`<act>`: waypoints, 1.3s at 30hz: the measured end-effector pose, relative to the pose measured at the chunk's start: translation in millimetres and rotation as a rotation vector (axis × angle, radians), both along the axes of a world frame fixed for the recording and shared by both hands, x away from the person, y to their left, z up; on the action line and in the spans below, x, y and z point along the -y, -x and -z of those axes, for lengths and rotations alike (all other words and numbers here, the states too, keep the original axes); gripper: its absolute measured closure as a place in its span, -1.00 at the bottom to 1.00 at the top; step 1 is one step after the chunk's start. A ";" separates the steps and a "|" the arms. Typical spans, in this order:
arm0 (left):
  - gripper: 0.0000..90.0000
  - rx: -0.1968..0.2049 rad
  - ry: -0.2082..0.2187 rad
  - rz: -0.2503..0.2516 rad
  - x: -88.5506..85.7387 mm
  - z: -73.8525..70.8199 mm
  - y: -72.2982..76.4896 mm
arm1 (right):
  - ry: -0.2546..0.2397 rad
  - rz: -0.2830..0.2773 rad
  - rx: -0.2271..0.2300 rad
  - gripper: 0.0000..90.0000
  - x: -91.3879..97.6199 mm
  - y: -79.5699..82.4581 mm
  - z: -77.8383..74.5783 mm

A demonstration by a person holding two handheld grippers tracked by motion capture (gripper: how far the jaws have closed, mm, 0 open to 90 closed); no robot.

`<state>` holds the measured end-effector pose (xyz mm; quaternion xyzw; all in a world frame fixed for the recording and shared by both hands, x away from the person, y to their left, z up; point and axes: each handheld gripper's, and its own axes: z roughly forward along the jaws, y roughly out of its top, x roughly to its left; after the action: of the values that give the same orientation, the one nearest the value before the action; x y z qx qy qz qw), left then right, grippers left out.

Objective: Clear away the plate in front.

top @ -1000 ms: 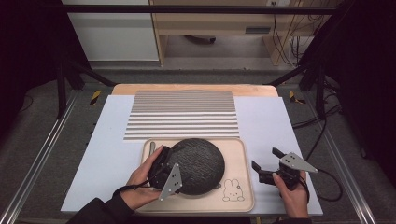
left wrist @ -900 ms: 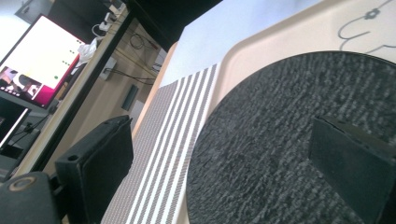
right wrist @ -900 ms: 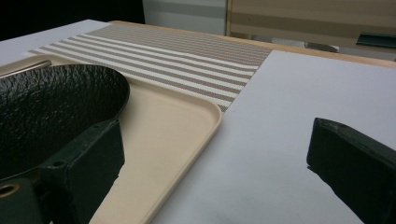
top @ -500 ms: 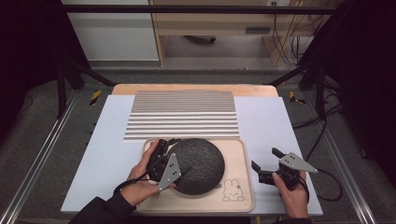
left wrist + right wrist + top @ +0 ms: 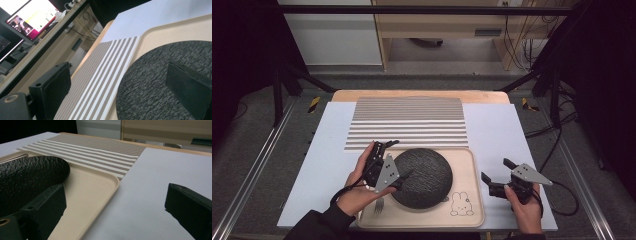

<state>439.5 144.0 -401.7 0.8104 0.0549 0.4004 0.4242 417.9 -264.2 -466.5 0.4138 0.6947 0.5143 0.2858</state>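
A dark round plate (image 5: 422, 177) sits on a tan tray (image 5: 469, 165) on the counter (image 5: 502, 130). The plate has a rough, bumpy face and lies in the middle of the tray.

The left hand-held gripper (image 5: 392, 162) is at the plate's left edge, above the tray. In the left gripper view its two black jaws stand wide apart, one out over the striped mat (image 5: 100, 80) and one over the plate (image 5: 160, 82). They hold nothing. I cannot tell if a jaw touches the plate, as the view is too close.

A fork (image 5: 379, 204) lies on the tray just under the left hand (image 5: 359, 192), near the plate's lower left side.

The right hand-held gripper (image 5: 496, 175) is off the tray, on the right, over the white sheet (image 5: 497, 125). Its jaws are wide apart too, and there is nothing between them. In the right gripper view the tray's corner (image 5: 110, 185) and the plate (image 5: 27, 180) lie to the left of it.

The striped mat (image 5: 407, 122) lies behind the tray and touches its far edge. A small bunny drawing (image 5: 461, 204) is on the tray's near right corner.
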 end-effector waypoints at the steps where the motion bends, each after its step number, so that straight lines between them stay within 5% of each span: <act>1: -0.86 -0.003 0.006 -0.004 -1.4 -0.6 -0.9 | -0.002 0.000 -0.002 -0.92 -0.4 -0.1 0.1; 8: -0.86 -0.033 0.061 -0.039 -15.3 -4.7 -10.7 | -0.005 0.005 -0.001 -0.92 1.2 -0.2 0.1; 39: -0.90 -0.075 0.132 -0.225 -91.1 -16.5 -27.0 | -0.001 0.009 -0.009 -0.92 0.6 -1.3 1.1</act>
<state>466.5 235.1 -385.2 0.7838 0.1875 0.4105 0.4266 419.2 -264.8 -467.6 0.4194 0.6938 0.5116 0.2846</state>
